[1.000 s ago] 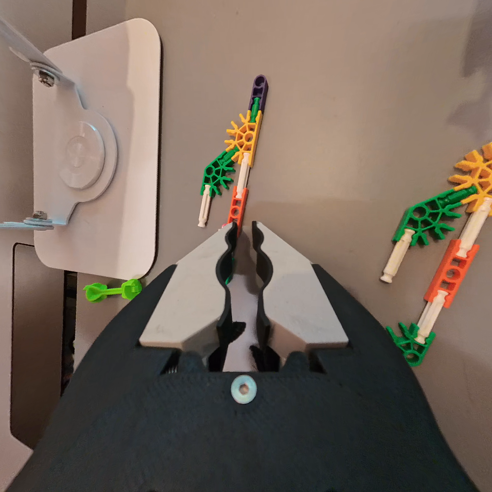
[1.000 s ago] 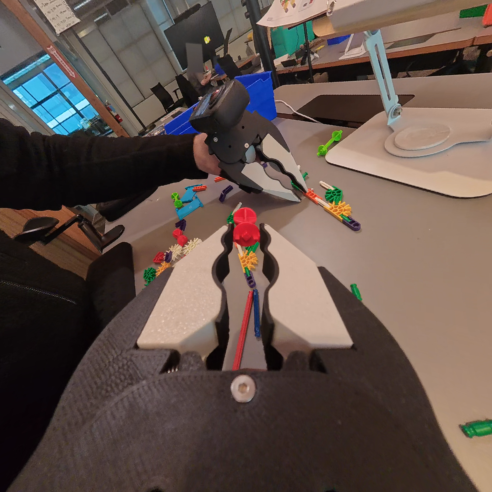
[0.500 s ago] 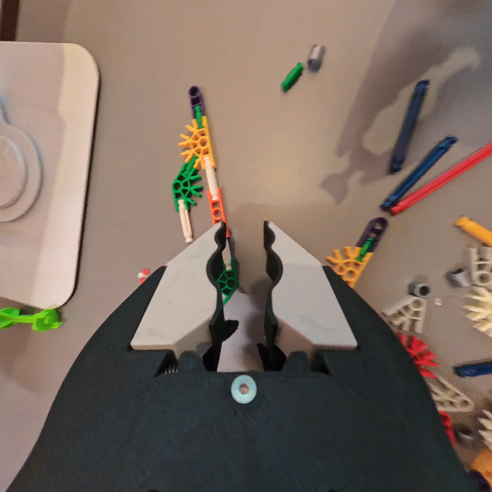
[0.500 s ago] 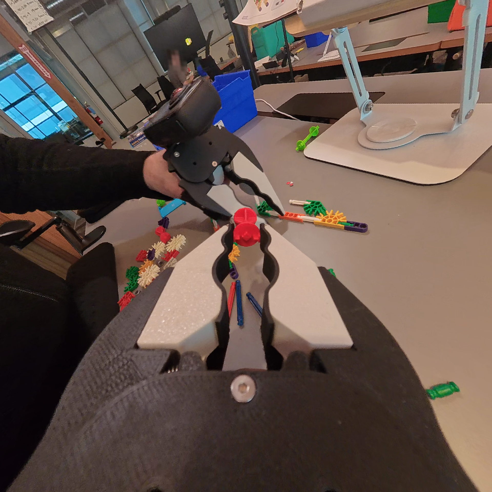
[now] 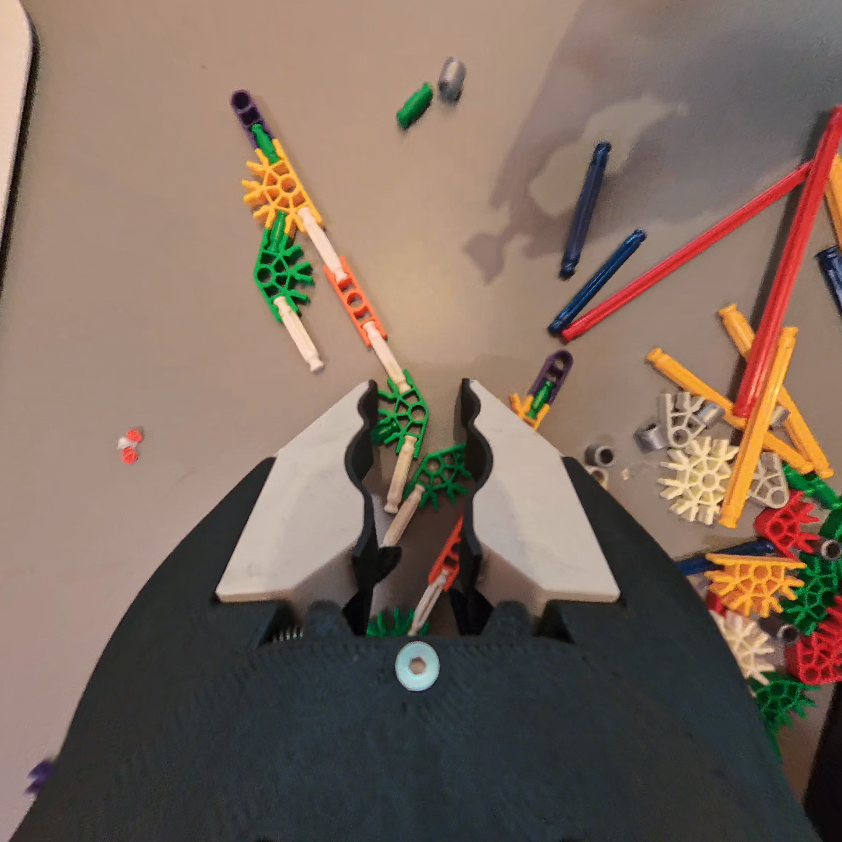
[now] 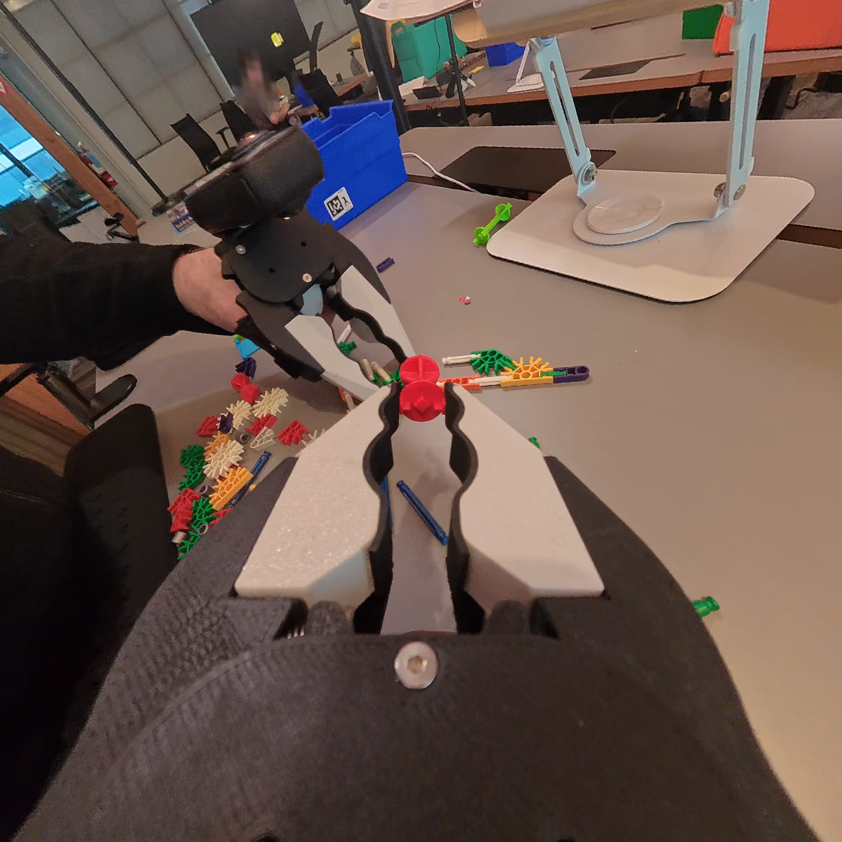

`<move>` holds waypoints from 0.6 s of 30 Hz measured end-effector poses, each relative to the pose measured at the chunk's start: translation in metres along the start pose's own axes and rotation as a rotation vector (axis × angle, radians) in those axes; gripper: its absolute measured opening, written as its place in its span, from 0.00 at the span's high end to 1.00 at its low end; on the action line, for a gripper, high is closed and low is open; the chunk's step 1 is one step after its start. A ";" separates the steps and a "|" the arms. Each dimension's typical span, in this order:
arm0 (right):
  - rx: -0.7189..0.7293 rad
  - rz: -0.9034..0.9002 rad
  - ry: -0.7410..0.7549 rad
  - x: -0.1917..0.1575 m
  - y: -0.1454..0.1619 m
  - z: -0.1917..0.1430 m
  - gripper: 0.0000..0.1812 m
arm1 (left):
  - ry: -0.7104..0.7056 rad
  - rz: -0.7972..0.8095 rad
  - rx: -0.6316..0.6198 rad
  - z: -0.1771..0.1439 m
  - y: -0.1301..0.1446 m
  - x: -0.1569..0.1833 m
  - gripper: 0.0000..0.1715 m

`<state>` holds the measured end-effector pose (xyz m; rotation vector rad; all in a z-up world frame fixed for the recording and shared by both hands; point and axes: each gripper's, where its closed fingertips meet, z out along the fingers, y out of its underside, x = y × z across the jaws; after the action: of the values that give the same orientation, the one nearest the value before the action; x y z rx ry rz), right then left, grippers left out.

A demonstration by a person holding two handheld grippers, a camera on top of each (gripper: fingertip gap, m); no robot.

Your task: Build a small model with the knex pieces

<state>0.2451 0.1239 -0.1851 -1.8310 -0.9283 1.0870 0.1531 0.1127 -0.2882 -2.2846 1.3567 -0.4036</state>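
Note:
My left gripper (image 5: pixel 417 392) is open and hovers over the grey table. A flat toy assembly (image 5: pixel 319 255) of purple, yellow, green and orange connectors with white rods lies ahead of it. The assembly's green end connector (image 5: pixel 403 417) shows between the jaw tips. A second similar assembly (image 5: pixel 444 476) lies under the jaws. My right gripper (image 6: pixel 421 396) is shut on a red spool-shaped piece (image 6: pixel 421 387), held above the table. Just beyond it are the left gripper (image 6: pixel 385 373) and the flat assembly (image 6: pixel 515 371).
A pile of loose connectors and rods (image 5: pixel 752 501) lies at the right; it also shows in the right wrist view (image 6: pixel 223 460). Blue and red rods (image 5: pixel 683 246) lie ahead right. A white stand base (image 6: pixel 660 237), a lime piece (image 6: pixel 492 223) and a blue bin (image 6: pixel 360 155) stand farther back. Spacing between my two grippers at the tips: around 15 centimeters. The left tips stand about 25 centimeters off the white stand base (image 6: pixel 660 237).
My left gripper opened wider and drew back toward the pile, leaving the assembly flat on the table. My right gripper moved closer to the assembly, still shut on the red piece.

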 end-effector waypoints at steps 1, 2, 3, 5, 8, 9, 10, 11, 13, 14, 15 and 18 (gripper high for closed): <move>-0.010 -0.009 0.007 0.001 0.001 0.001 0.90 | 0.018 -0.002 0.009 0.002 -0.004 0.005 0.80; -0.018 -0.019 0.014 0.001 0.001 0.002 0.90 | 0.037 -0.004 0.017 0.003 -0.007 0.010 0.80; -0.026 -0.028 0.019 0.001 0.001 0.002 0.90 | 0.070 -0.010 0.032 0.005 -0.011 0.016 0.80; -0.044 -0.046 0.027 0.002 0.001 0.004 0.90 | 0.131 -0.021 0.082 0.005 -0.020 0.029 0.79; -0.065 -0.070 0.051 0.005 0.000 0.004 0.90 | 0.098 -0.021 0.121 -0.003 -0.024 0.024 0.79; -0.073 -0.077 0.061 0.007 0.000 0.004 0.90 | 0.072 -0.020 0.123 -0.006 -0.022 0.019 0.79; -0.084 -0.086 0.073 0.009 0.001 0.005 0.90 | 0.051 -0.021 0.126 -0.009 -0.020 0.015 0.79; -0.096 -0.098 0.082 0.011 0.001 0.005 0.90 | 0.033 -0.028 0.130 -0.012 -0.018 0.012 0.79; -0.129 -0.139 0.113 0.015 0.003 0.007 0.90 | 0.012 -0.043 0.147 -0.017 -0.015 0.010 0.80; -0.156 -0.169 0.128 0.018 0.006 0.009 0.90 | 0.016 -0.049 0.151 -0.019 -0.014 0.012 0.81; -0.186 -0.203 0.144 0.021 0.008 0.010 0.90 | 0.010 -0.048 0.154 -0.020 -0.012 0.013 0.81; -0.274 -0.300 0.176 0.029 0.014 0.018 0.90 | -0.010 -0.007 0.151 -0.020 -0.009 0.022 0.82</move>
<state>0.2417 0.1475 -0.2129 -1.8905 -1.2448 0.6289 0.1612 0.0922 -0.2660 -2.1657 1.2686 -0.4790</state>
